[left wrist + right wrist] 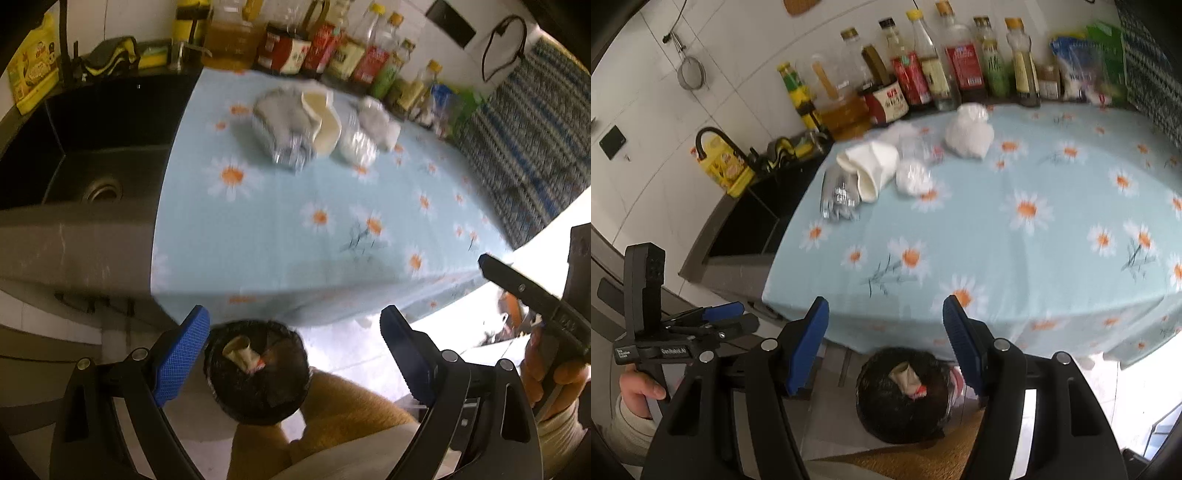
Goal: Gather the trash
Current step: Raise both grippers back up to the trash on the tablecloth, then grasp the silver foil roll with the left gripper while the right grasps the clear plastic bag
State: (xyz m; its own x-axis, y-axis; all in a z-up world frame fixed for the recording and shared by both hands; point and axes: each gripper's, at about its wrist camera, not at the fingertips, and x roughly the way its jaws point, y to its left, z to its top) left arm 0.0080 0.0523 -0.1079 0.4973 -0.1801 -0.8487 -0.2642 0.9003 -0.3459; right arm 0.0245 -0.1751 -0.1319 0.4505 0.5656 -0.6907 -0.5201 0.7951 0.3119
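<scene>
A pile of trash lies at the back of the daisy tablecloth (295,229): a crushed foil bag (280,129), a crumpled white paper cup (325,122), a clear plastic wad (356,146) and a white bag (378,118). In the right wrist view they are the foil bag (840,194), cup (873,168), plastic wad (914,177) and white bag (969,133). A black-lined trash bin (256,371) (905,397) on the floor below the table edge holds a crumpled paper. My left gripper (295,354) is open and empty above the bin. My right gripper (886,343) is open and empty.
A dark sink (96,147) lies left of the table. Sauce and oil bottles (923,77) line the back wall. A patterned cloth (524,147) hangs at the right. The other gripper shows in each view (535,295) (665,332).
</scene>
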